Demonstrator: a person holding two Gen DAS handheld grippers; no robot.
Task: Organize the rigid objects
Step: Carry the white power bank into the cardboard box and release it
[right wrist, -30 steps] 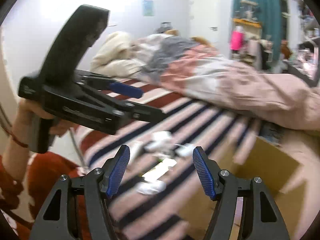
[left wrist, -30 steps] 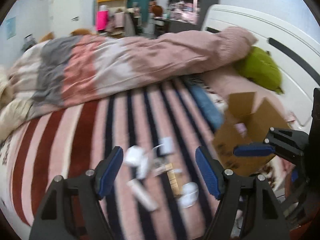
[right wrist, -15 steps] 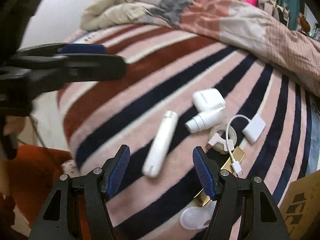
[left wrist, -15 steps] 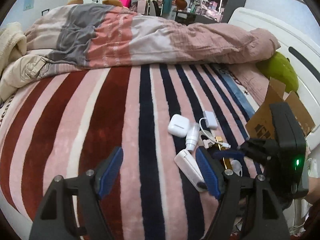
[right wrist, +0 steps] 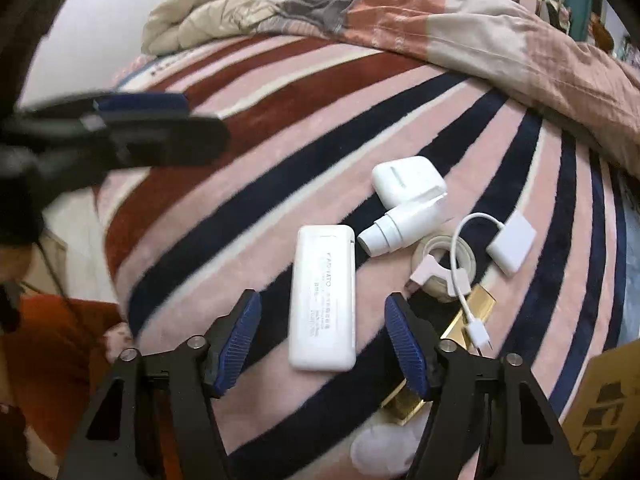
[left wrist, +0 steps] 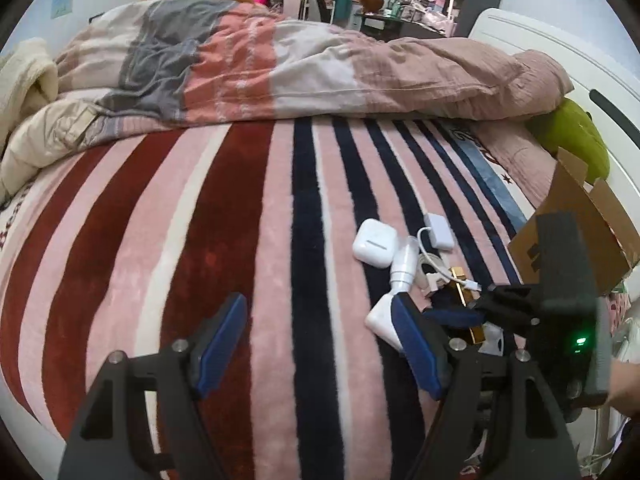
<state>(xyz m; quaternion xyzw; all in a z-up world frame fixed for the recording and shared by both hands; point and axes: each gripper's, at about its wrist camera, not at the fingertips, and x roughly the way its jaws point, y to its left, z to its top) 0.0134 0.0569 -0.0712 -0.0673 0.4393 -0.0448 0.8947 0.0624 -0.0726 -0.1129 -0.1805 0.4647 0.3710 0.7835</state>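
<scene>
Jaws of the right gripper (right wrist: 323,344) have just been closing around the flat white case (right wrist: 323,300) on the bed (left wrist: 240,220), not yet touching it. Beside it lie an earbud case (right wrist: 408,180), small bottle (right wrist: 404,226), tape roll (right wrist: 444,264), cable adapter (right wrist: 512,246) and gold bar (right wrist: 472,312); the cardboard box (left wrist: 576,216) stands near. Left gripper (left wrist: 320,332) hangs open, holding nothing.

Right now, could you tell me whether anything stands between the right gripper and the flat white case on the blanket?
Nothing visible does. The right gripper has just been closing, with the white case lying between its pads, not yet touched. The bottle and cable lie beyond it, clear of the pads.
</scene>
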